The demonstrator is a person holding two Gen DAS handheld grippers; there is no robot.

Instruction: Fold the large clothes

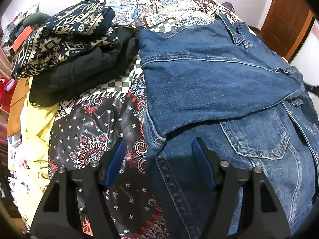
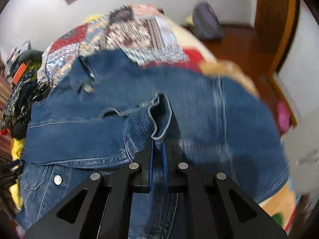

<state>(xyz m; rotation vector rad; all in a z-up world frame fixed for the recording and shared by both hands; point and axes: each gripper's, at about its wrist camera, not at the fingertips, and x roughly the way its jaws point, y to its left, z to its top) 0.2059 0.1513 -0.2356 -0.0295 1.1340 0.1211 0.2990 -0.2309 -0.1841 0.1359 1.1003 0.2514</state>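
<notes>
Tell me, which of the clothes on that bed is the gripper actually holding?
The blue denim jacket: the right gripper is shut on its sleeve cuff. The navy patterned garment, black garment and yellow one lie untouched.

We've got both wrist cams angled steeply down, close over the bed (image 1: 139,6); both catch the denim jacket (image 1: 219,83).

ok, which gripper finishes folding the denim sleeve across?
Right. The right gripper is clamped on the sleeve cuff of the denim jacket; the left gripper hangs open, holding nothing.

Blue denim jacket (image 1: 219,83) (sleeve folded across) on patterned bedspread (image 1: 139,4)
</notes>
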